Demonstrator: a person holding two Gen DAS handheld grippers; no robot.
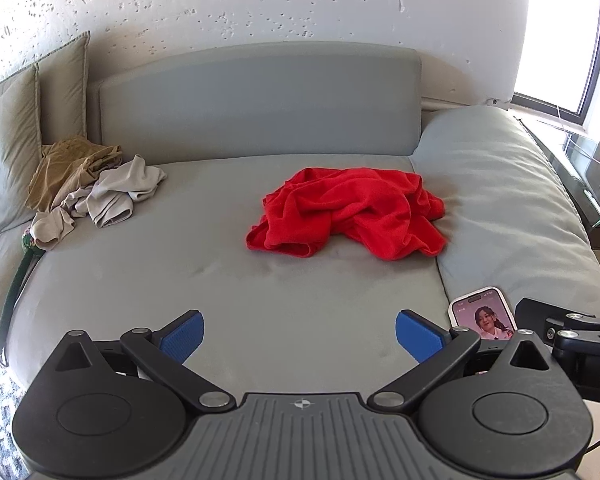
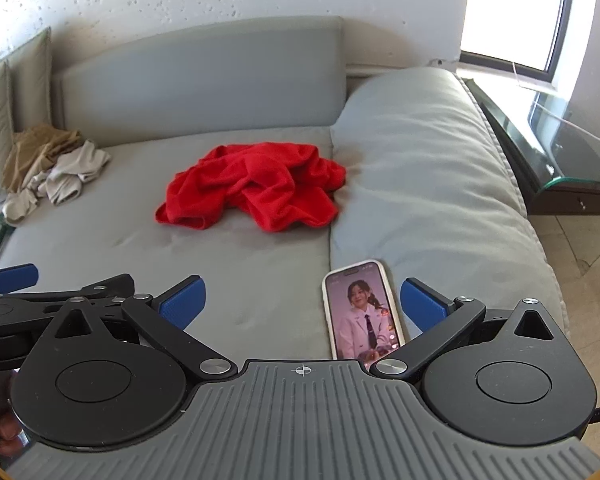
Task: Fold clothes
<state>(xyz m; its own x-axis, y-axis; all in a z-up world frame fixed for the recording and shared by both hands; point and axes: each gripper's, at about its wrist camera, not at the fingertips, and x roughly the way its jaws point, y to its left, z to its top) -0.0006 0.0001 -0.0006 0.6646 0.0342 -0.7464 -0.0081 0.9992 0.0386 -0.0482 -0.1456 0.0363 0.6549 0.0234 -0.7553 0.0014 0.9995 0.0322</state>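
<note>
A crumpled red garment (image 1: 348,212) (image 2: 256,186) lies in a heap on the grey sofa seat (image 1: 228,292) (image 2: 112,240), near the back right. A pile of tan and beige clothes (image 1: 88,184) (image 2: 52,168) sits at the seat's far left corner. My left gripper (image 1: 298,338) hovers open over the seat's front, well short of the red garment, nothing between its blue pads. My right gripper (image 2: 302,306) is open beside it; a phone lies on the seat inside its span, close to the right pad, untouched. The left gripper's tip shows at the right wrist view's left edge.
A lit phone (image 2: 362,310) (image 1: 482,314) lies on the seat front by the seam. A big grey cushion (image 2: 420,160) (image 1: 508,200) fills the right side. Olive pillows (image 1: 16,136) stand at the left. A glass-topped side table (image 2: 560,160) stands to the right, under a window.
</note>
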